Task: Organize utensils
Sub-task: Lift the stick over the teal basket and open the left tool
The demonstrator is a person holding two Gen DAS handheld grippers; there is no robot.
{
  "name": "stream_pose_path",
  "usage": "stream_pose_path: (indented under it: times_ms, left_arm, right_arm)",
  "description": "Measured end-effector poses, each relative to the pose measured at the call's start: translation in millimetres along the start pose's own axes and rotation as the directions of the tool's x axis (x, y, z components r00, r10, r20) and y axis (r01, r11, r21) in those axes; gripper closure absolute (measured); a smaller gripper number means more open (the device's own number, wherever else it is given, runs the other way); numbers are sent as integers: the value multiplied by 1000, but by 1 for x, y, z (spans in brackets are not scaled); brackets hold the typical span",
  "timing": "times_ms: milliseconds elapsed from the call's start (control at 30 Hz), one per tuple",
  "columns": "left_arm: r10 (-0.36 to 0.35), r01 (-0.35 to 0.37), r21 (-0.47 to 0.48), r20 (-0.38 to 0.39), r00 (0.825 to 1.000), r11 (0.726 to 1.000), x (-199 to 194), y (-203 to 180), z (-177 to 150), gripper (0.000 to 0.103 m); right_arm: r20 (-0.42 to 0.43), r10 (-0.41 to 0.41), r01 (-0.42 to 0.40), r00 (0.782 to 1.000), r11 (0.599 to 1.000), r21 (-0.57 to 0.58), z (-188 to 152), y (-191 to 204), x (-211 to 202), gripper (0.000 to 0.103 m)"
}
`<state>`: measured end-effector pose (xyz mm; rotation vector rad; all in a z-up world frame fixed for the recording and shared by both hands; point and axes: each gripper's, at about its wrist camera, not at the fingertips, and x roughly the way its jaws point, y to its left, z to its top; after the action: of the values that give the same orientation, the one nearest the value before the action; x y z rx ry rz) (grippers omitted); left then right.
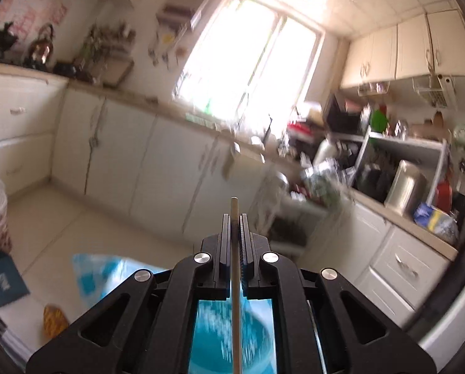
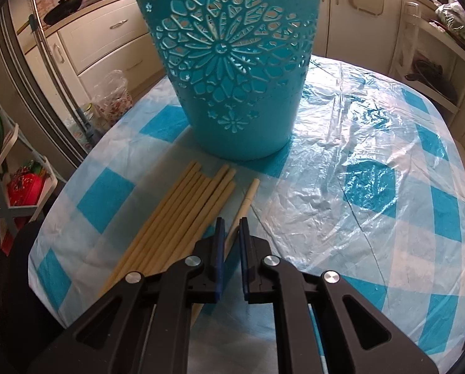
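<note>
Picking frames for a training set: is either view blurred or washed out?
Left wrist view: kitchen smeared by motion blur, window blown out, chopstick sharp. Right wrist view: sharp; mild glare on the plastic tablecloth.

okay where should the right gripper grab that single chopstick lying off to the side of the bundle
Take the lone chopstick mid-shaft, from above, right hand-held gripper straddling it crosswise. It lies flat on the tablecloth, apart from the bundle, leaving finger room on both sides.

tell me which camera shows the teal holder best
The right wrist view: the teal holder stands upright on the checked tablecloth, cut-out pattern sharp. The left wrist view shows only a blurred teal patch below that claw.
</note>
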<state>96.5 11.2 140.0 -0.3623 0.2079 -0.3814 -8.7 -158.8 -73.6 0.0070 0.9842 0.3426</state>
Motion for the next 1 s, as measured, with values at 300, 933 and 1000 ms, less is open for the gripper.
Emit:
stream_pose_path:
  times_ms: [300,933,1000]
  left_arm:
    - [147,-147,6,-9,989,989,60,7,-27,98]
    - [196,-193,48,-52,979,980,64,26,-41,97]
    - [193,-190,42,-104,976,981,69,28,-43,97]
  right_arm:
    - [13,20,-20,1000,1000,3,-1,-2,1,93]
    - [16,17,-17,1000,1000,-3,0,2,1,93]
    - [15,19,-19,1000,1000,-1,0,2,1,93]
